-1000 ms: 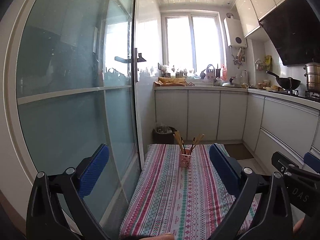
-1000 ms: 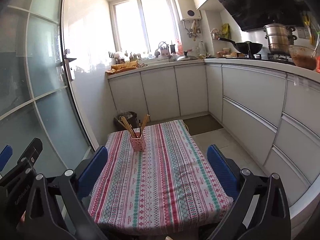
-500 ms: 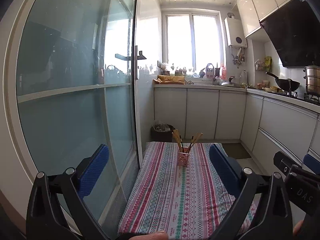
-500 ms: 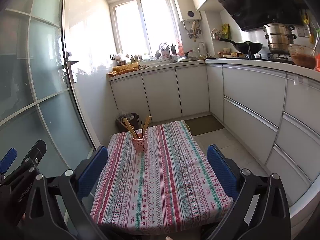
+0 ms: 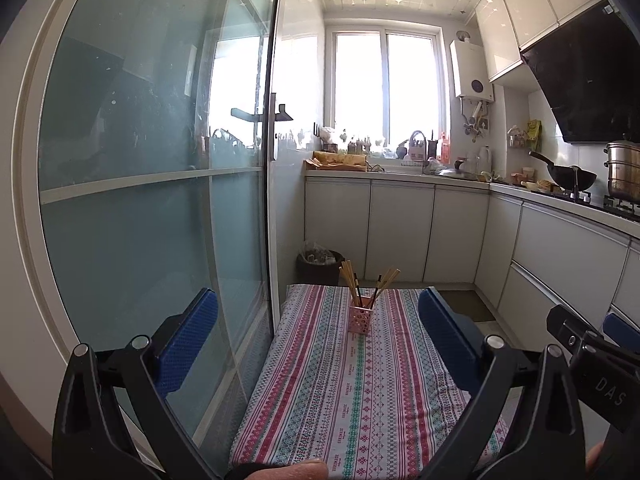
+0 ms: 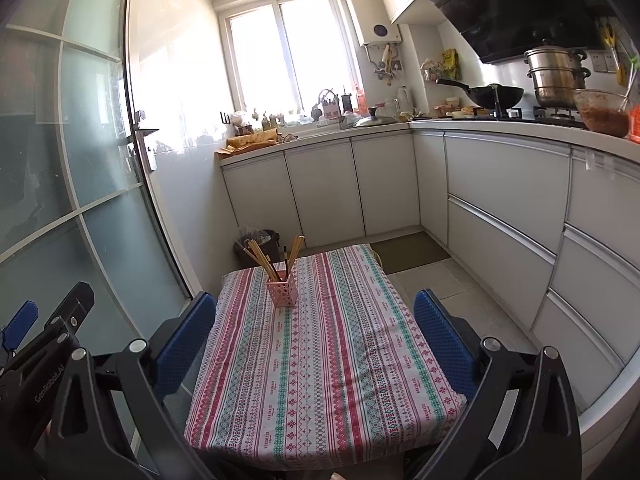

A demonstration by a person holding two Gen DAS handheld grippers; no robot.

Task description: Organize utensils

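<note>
A pink mesh holder point(image 5: 361, 318) stands upright near the far end of a small table with a striped cloth point(image 5: 360, 392). Several chopsticks point(image 5: 352, 284) stick out of it. It also shows in the right wrist view point(image 6: 284, 293), with its chopsticks point(image 6: 272, 260). My left gripper point(image 5: 318, 336) is open and empty, held back from the table's near end. My right gripper point(image 6: 316, 340) is open and empty too, above the near half of the table. The right gripper's body shows at the right edge of the left wrist view point(image 5: 592, 356).
A glass sliding door point(image 5: 152, 208) runs close along the table's left. White cabinets point(image 6: 500, 208) line the right and far walls. A dark bin point(image 6: 260, 242) stands behind the table. A wok point(image 6: 492, 96) and steel pot point(image 6: 558, 74) sit on the stove.
Both grippers have drawn back and risen a little, so the table and holder look smaller and lower. Both stay open and empty.
</note>
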